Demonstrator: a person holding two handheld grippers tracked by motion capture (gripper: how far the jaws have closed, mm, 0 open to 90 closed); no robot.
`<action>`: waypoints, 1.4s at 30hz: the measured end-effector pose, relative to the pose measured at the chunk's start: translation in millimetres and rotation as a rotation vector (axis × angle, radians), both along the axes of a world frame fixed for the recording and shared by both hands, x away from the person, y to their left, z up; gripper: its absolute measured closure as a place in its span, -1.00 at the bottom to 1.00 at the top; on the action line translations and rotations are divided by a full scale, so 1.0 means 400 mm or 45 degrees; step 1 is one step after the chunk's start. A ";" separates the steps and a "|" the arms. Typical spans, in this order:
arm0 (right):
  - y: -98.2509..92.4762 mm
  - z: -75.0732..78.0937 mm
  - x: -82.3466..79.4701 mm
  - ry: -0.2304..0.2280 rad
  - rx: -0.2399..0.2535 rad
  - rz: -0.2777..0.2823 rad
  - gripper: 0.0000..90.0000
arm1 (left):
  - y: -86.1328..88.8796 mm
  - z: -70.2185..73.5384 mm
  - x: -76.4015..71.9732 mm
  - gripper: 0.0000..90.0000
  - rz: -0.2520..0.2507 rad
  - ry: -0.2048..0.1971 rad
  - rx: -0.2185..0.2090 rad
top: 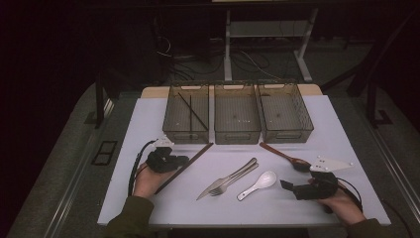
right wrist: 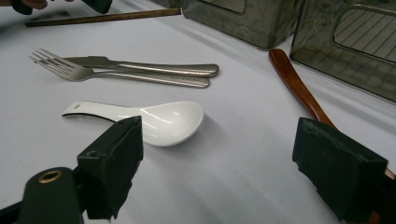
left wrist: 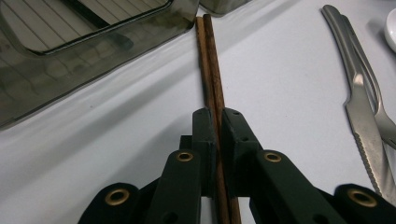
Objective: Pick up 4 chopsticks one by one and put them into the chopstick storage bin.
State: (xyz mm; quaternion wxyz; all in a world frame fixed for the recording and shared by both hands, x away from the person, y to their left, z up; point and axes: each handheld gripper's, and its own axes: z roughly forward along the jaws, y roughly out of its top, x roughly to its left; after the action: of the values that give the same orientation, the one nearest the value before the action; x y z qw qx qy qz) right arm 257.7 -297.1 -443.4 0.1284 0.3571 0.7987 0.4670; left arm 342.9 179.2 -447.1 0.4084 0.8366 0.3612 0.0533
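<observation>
On the left half of the white table [top: 148, 119], the brown chopsticks [top: 185, 166] lie as a pair, side by side and slanting from the person's left hand up toward the front of the left bin [top: 186, 113]. The left gripper [top: 182, 160] has its jaws clamped on both sticks near their lower end, the pads pressing the pair together; in the left gripper view the chopsticks [left wrist: 211, 70] run straight out between the jaws to the bin's corner. The right gripper [top: 287, 187] rests low at the right with jaws wide apart and nothing between them, near the white spoon [right wrist: 156, 119] and beside the brown wooden spoon [right wrist: 299, 86]. Judgement: the sticks are light, stiff and thin, with a smooth finish, so one may slide or roll against the other. The hold sits toward one end, so the long free end will likely sag or swing; a grip nearer mid-length would carry them steadier. A fork [top: 233, 179] and knife [top: 223, 182] lie well clear.
</observation>
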 end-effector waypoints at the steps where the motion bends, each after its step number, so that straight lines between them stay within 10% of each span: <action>1: 0.000 0.000 0.000 0.000 -0.001 0.000 -0.64 | 0.000 -0.001 0.000 0.84 -0.001 0.001 0.001; 24: -0.001 0.000 -0.001 -0.004 -0.001 0.003 -0.64 | 0.001 -0.006 -0.011 0.80 0.012 -0.017 0.029; 42: -0.001 0.000 -0.001 -0.004 -0.001 0.005 -0.64 | -0.020 -0.004 -0.036 0.80 0.020 -0.083 0.156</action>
State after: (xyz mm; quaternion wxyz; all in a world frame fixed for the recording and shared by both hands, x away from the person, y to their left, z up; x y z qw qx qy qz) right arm 257.3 -297.4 -443.3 0.1290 0.3548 0.7993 0.4676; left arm 328.6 171.4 -448.8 0.3674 0.8551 0.3503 0.1056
